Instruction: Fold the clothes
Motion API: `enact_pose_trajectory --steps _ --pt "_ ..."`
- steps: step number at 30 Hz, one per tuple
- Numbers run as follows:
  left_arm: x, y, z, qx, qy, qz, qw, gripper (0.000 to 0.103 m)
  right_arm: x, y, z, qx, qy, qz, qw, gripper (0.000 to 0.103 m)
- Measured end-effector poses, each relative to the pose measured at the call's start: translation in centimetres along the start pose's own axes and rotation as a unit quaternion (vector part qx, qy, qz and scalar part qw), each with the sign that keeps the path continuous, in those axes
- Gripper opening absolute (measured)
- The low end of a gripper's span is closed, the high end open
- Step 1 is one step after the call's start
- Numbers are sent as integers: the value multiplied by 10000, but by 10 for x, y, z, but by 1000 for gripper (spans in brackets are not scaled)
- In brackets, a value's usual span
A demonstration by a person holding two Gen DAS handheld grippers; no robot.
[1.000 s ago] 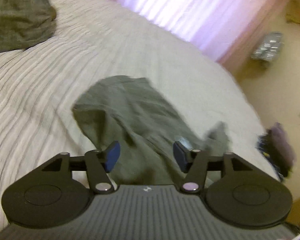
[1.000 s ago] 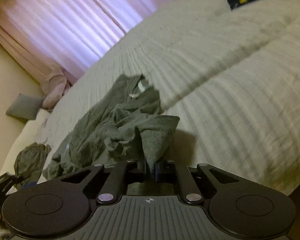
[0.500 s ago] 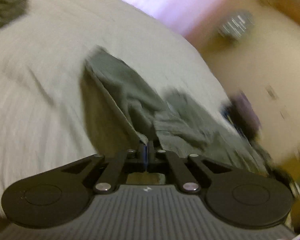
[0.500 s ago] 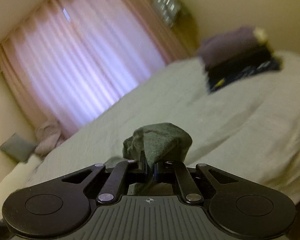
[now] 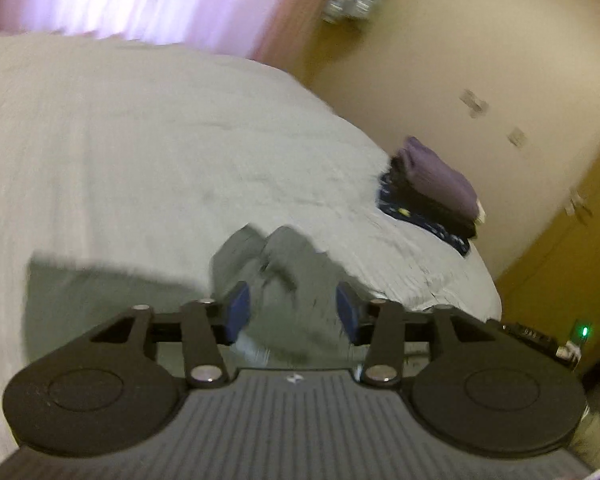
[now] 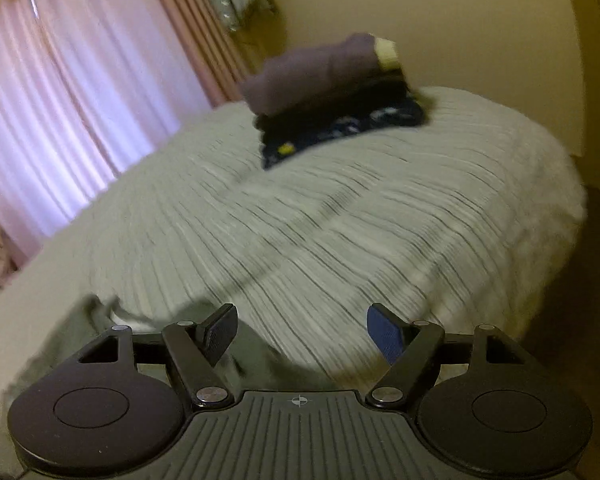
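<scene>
Grey-green shirt (image 5: 284, 280) now lies loose on the bed (image 5: 140, 140), near the stack (image 5: 432, 192) — both claws, left gripper (image 5: 292, 312) and right gripper (image 6: 302, 332), were clamped on it half a second ago, now spread apart. Probably just laid out for folding; blur hides its shape.

Left gripper (image 5: 292, 312) and right gripper (image 6: 302, 330) — both with jaws spread wide, nothing between them.

Matt grey-green cloth garment (image 5: 284, 280) lies soft and creased between the left gripper (image 5: 292, 310)'s matt black plastic jaws, blue ribbed pads (image 5: 238, 308). Beyond them, the bed (image 6: 340, 220)'s ribbed pale cover; sheer pleated curtains (image 6: 60, 100) behind.
</scene>
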State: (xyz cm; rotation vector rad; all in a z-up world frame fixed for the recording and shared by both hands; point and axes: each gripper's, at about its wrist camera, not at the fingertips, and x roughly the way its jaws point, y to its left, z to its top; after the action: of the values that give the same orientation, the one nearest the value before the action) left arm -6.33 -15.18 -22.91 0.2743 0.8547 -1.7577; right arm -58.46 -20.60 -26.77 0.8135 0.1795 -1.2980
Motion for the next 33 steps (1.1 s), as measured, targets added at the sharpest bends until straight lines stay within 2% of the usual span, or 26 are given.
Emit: enact_pose_trajectory --steps 1,3,6,9,10,13,14,15,16,17,18,20,23,25,28,31,33 --pt "19 1 9 48 134 -21 9999 59 8 3 1 -31 143 203 9997 75" --pt "64 9 21 28 386 135 9992 59 25 12 1 -135 454 538 9974 75" --pt "124 32 24 -104 822 241 9963 58 51 22 -7 -249 829 590 9945 75" --pt "166 48 17 -274 1055 297 9936 59 66 21 -15 -212 995 524 9934 75" --pt "178 53 14 -358 1122 250 9927 59 68 18 -16 -192 1016 527 9932 75" --pt "203 52 1 -782 1324 -471 9870 59 70 13 -19 -142 1046 648 9923 75" --pt "209 50 -3 -853 1365 -644 9848 56 72 14 -19 -133 1080 717 9915 75" --pt "209 45 -7 -703 1331 -603 9868 35 75 15 -19 -128 1123 796 9904 74" --pt "209 41 -12 -552 1296 -563 9884 8 76 18 -20 -164 1153 832 9897 62" --pt "209 36 -16 -402 1260 -522 9898 9 76 22 -22 -231 1206 884 9885 14" --pt "206 33 -19 -294 1172 -477 9915 6 79 26 -24 -242 1290 908 9872 8" --pt "176 39 -12 -336 646 -365 9967 5 80 38 -22 -553 1243 778 9876 7" --pt "123 46 12 -170 -186 48 9997 4 78 68 0 -1248 794 898 9849 7" --pt "86 49 29 -32 -718 375 9967 5 79 95 19 -1778 440 1098 9769 7" --pt "32 54 56 174 -1510 862 9846 5 94 158 52 -2480 -106 1631 9549 7" --pt "-18 60 83 378 -2258 1372 9637 9 133 235 82 -2939 -547 1837 9364 7" --pt "-17 74 103 472 -2459 1920 9489 17 169 282 102 -2998 -831 1825 9327 7"
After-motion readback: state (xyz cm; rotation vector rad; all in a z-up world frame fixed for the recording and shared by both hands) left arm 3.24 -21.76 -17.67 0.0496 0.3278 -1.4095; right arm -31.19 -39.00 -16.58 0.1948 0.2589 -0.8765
